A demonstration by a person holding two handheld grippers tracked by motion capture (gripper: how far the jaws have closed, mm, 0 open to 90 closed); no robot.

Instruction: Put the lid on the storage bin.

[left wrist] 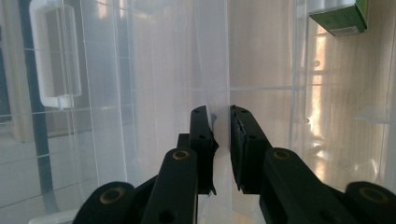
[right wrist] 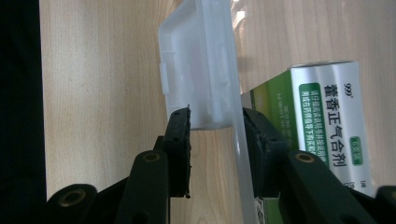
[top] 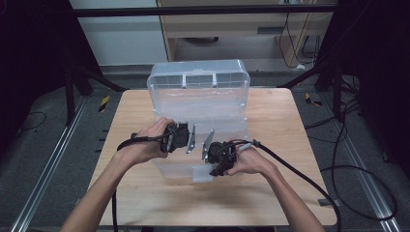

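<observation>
In the high view I have both tools at the centre of the frame, over the near edge of the clear plastic box [top: 198,104] that sits on the table [top: 275,125] with its lid standing open toward the top of the frame. My left tool [top: 192,138] is narrowed almost together on the box's thin clear wall [left wrist: 219,93], which runs up between its jaws in the left gripper view; the pads sit against it on both sides. My right tool [top: 209,145] stands wider, around the white latch tab [right wrist: 201,65] and wall at the box's front; there I cannot tell whether both pads press. A green and white carton [right wrist: 327,126] lies inside the box, at the right of the right gripper view.
</observation>
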